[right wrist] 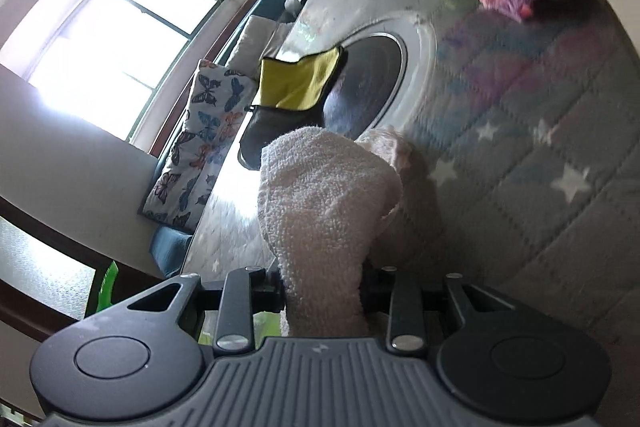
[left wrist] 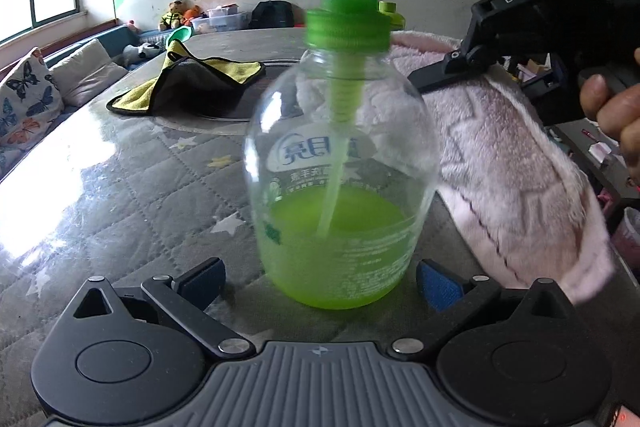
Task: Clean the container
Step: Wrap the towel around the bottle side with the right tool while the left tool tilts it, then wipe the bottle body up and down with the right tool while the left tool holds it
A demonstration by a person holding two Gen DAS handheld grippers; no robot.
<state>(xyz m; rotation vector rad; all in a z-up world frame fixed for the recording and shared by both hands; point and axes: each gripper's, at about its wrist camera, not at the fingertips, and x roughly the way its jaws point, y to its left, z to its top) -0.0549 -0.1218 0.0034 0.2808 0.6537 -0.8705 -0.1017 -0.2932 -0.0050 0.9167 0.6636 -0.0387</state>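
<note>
Left wrist view: the soap bottle (left wrist: 340, 163) stands upright on the quilted table (left wrist: 120, 195), between the left gripper (left wrist: 320, 285) and its spread, untouching jaws, probably to steady it.

Right wrist view: the right gripper (right wrist: 322, 291) pinches the pink towel (right wrist: 324, 203), jaws nearly together, ready to wipe the bottle.

A clear round plastic pump bottle (left wrist: 340, 163) with a green cap stands upright at frame centre, holding shallow green liquid; a fluffy pale pink towel (left wrist: 504, 147) drapes at right.
</note>
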